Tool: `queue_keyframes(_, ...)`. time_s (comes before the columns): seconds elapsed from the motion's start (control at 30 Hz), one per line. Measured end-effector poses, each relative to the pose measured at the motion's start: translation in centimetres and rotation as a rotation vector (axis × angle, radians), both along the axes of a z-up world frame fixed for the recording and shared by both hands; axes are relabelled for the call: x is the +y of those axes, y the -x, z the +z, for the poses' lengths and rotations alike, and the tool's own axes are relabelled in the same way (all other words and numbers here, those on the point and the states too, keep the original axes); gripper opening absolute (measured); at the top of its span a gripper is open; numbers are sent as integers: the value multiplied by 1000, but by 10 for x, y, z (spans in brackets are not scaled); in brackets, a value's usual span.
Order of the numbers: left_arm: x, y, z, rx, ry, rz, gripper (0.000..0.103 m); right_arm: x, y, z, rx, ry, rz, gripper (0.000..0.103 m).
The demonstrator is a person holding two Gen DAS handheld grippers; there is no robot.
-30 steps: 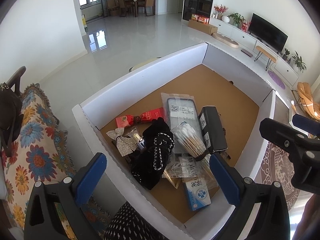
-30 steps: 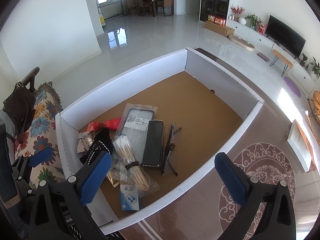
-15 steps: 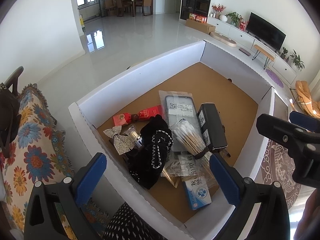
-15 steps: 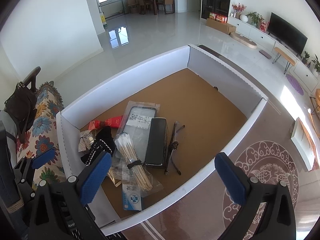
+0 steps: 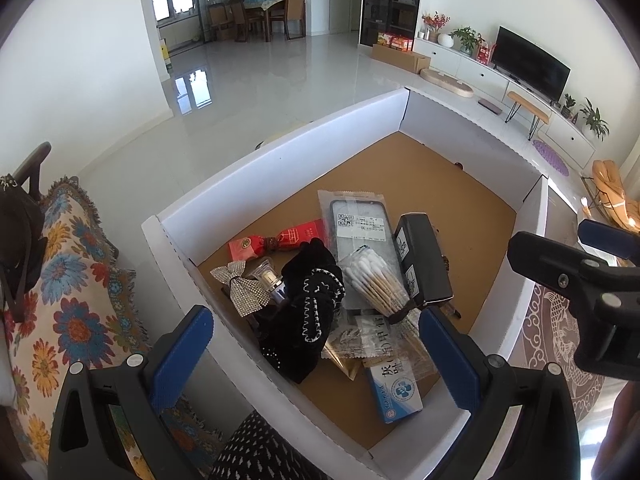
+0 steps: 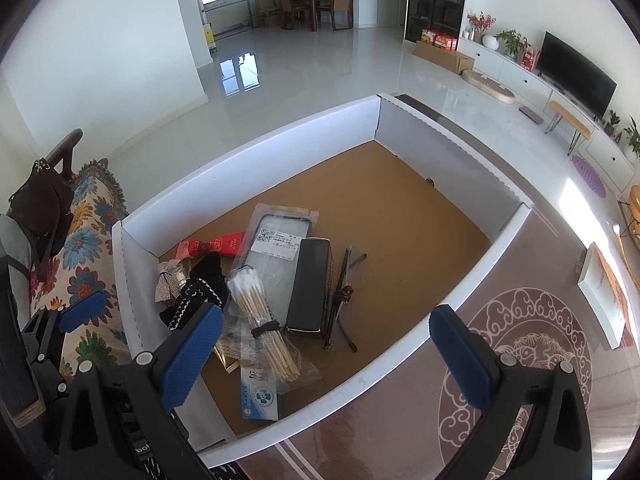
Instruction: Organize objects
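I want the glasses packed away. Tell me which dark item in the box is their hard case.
The black rectangular case, lying flat between the cotton swab bundle and the folded glasses. The black fabric item is soft, with white stitching.

Bright daylight floods the room from the far windows (image 5: 172, 2), and there's the glare, a hard white reflection on the glossy floor (image 6: 240, 74). Sun patch burning out on the floor at the right of the right wrist view. Inside the box (image 5: 280, 152) the light is soft and even, shadows faint under the clutter near its left corner. Heavy fisheye bending here, box walls bowing, dark vignette in every corner. Focus crisp mid-frame; the blue pads (image 6: 192, 356) up close look slightly soft
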State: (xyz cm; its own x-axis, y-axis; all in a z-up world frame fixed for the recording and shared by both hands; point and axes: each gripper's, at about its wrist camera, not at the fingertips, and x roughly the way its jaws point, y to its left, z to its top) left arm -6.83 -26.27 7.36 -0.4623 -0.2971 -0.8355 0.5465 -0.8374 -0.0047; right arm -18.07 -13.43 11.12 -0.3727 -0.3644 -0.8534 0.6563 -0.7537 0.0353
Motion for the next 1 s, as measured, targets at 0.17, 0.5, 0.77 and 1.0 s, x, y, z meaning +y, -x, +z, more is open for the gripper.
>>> queue_keyframes(0.17, -2, 0, 0, -3, 5, 4, 103, -2, -1, 0, 0, 1, 4, 103)
queue_keyframes(0.5, -2, 0, -2, -10, 2, 13, 103, -1, 0, -2, -5, 3, -1, 103)
queue_keyframes(0.77, 0, 1, -2, -10, 11, 7, 103, -1, 0, -3, -7, 4, -1, 103)
queue_keyframes(1.0, 0, 1, -1, -9, 13, 7, 103, -1, 0, -3, -7, 6, -2, 103)
